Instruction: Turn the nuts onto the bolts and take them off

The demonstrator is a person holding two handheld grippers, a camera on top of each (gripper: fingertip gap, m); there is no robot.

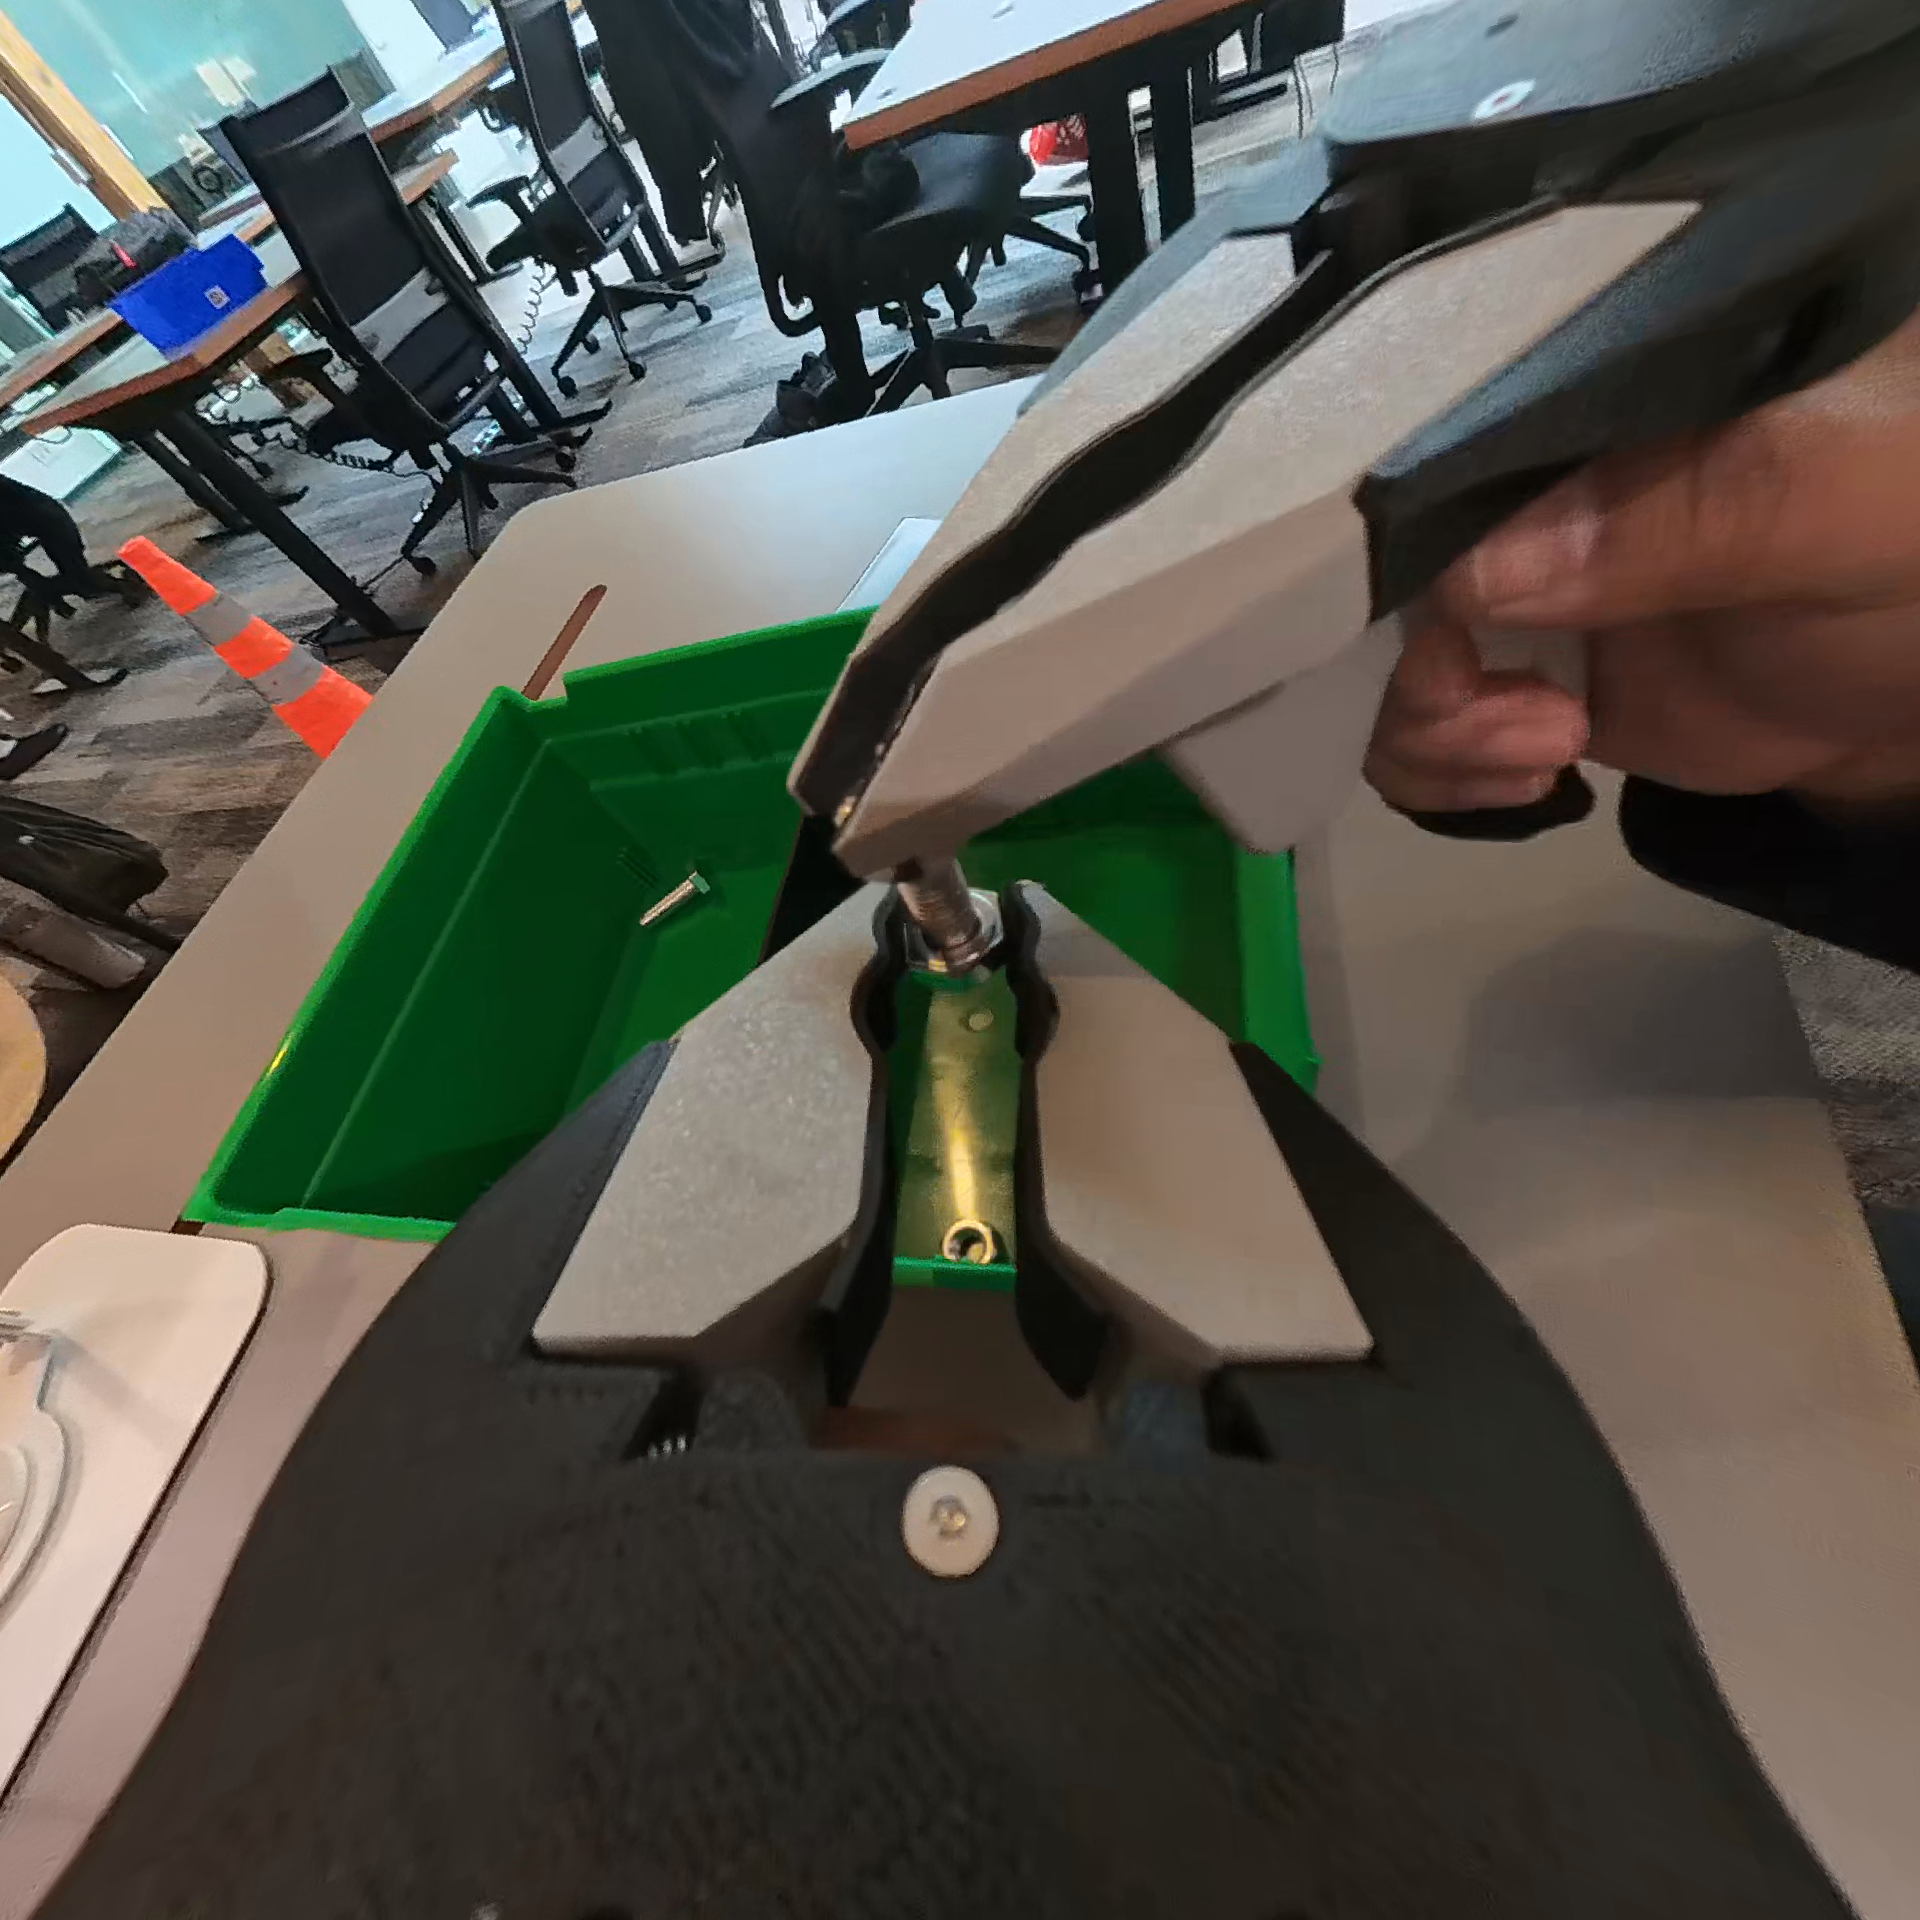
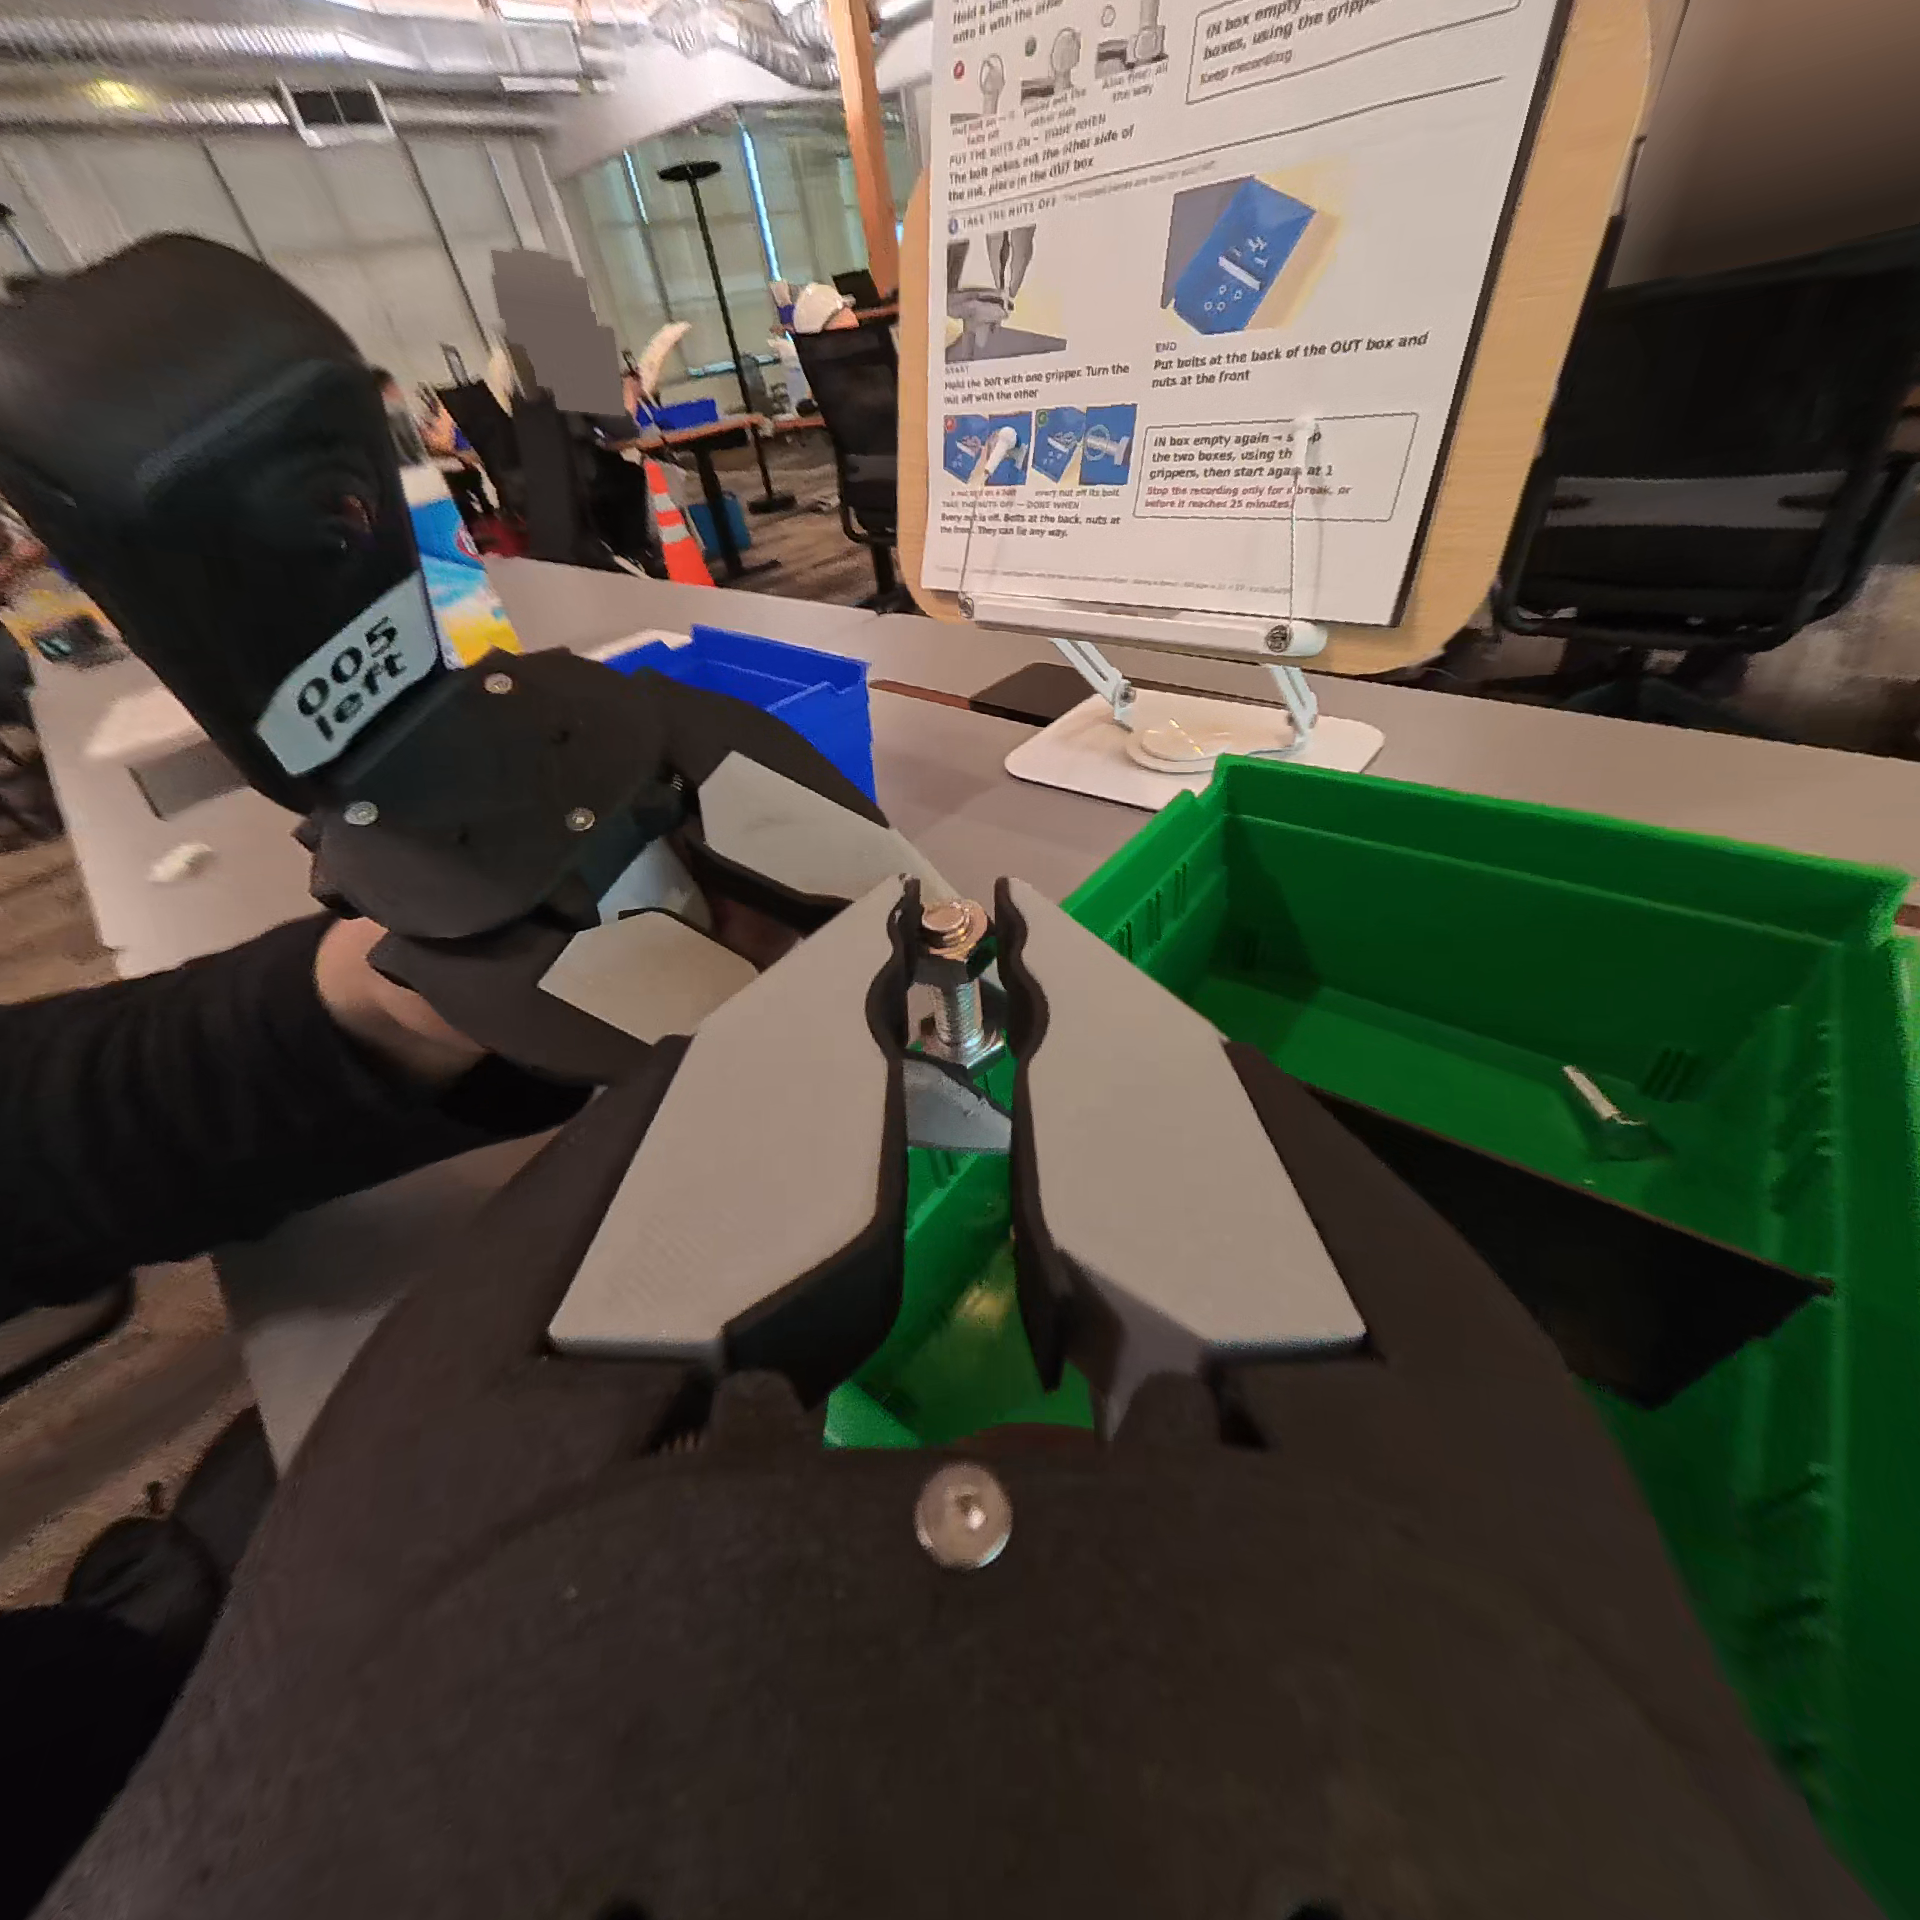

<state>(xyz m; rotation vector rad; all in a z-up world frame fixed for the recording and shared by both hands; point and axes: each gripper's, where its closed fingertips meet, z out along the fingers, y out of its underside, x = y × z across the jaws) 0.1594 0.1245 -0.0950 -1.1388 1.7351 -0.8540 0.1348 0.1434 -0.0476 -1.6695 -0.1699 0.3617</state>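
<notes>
My left gripper is shut on a silver nut over the green bin. My right gripper comes in from the upper right and holds the silver bolt, whose threaded shaft runs into the nut. In the right wrist view my right gripper is shut on the bolt's head. The shaft points down to the nut, and a left fingertip shows below it. A loose bolt lies in the bin; it also shows in the right wrist view.
A small loose nut or ring lies on the bin floor. A blue bin stands behind the left gripper. An instruction sheet on a white stand is at the far table edge. An orange cone and office chairs stand beyond the table. My right fingertips sit around 5 cm from my left ones.
</notes>
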